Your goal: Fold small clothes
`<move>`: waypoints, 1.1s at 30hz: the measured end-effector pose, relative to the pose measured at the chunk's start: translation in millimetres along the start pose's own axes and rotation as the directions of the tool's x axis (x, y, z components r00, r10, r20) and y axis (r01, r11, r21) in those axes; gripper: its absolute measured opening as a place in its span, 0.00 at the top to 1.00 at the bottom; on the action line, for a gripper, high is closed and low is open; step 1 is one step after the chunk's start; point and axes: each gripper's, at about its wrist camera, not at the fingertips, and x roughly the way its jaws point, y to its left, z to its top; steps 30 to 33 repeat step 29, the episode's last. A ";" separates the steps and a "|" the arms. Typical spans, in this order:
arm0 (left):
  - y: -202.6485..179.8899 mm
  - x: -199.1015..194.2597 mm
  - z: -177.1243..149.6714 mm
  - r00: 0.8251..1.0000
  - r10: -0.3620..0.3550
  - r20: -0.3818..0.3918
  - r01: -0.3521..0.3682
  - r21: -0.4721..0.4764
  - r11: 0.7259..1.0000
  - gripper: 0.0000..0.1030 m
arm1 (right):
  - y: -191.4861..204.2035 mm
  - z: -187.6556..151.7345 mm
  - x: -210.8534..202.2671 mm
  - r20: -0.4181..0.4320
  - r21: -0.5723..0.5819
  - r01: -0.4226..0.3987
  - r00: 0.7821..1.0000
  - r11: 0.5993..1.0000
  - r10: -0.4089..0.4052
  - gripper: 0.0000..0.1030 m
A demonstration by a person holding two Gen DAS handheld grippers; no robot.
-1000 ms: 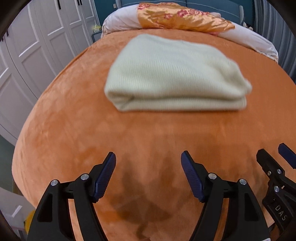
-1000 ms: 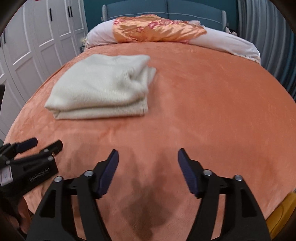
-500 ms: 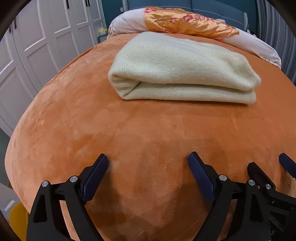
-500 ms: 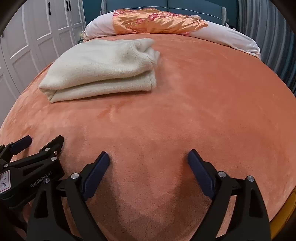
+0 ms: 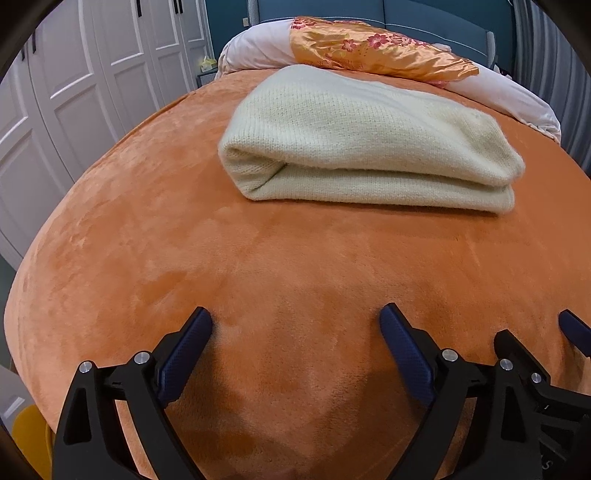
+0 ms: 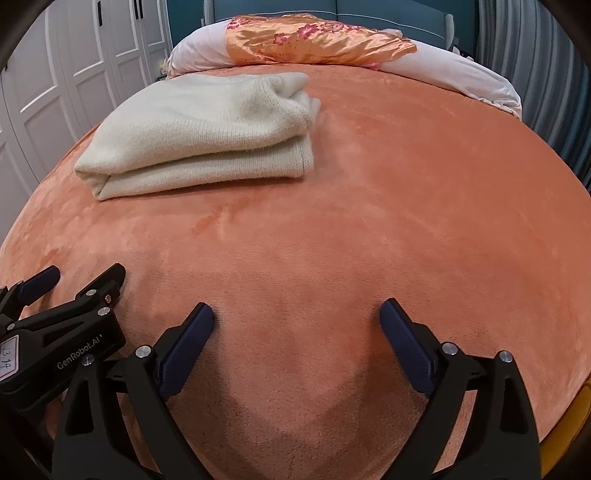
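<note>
one wide bed (image 5: 177, 236) fills both views, covered in orange plush that shows bare from the near edge up to the far end. white wardrobe doors (image 5: 85, 85) stand along its left side, and a teal headboard (image 6: 369, 14) sits behind the far end. a pale bolster (image 6: 461, 77) lies across the head of the bed, with an orange floral cloth (image 5: 373, 51) draped over its middle.

on the plush, in the far half and left of the centre line in the right wrist view, lies the sweater (image 5: 354, 147), cream knit, folded into a thick flat bundle of layers. its rounded fold faces the left gripper, and its open edges show at the right end in the right wrist view. it lies well apart from both grippers; nothing touches it.

both grippers sit low at the near edge of the bed, side by side and pointing forward toward the headboard, roughly level with the plush. the left gripper (image 5: 295, 328) has its two fingers spread wide with only bare plush between the blue pads (image 5: 184, 354); it holds nothing. the right gripper (image 6: 297, 325) is posed the same way, fingers wide apart and empty, pads (image 6: 406, 350) angled outward. each tool shows at the edge of the other's view: the right one at the lower right of the left wrist view, the left one at the lower left of the right wrist view, close beside each other. whether the fingertips rest on the plush or hang just over it cannot be told.
</note>
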 end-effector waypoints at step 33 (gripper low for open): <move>-0.3 3.2 1.1 1.000 0.012 0.005 -0.012 -0.001 1.000 0.12 | 0.4 -5.9 -0.7 0.035 0.013 0.005 0.999 1.000 -0.006 0.12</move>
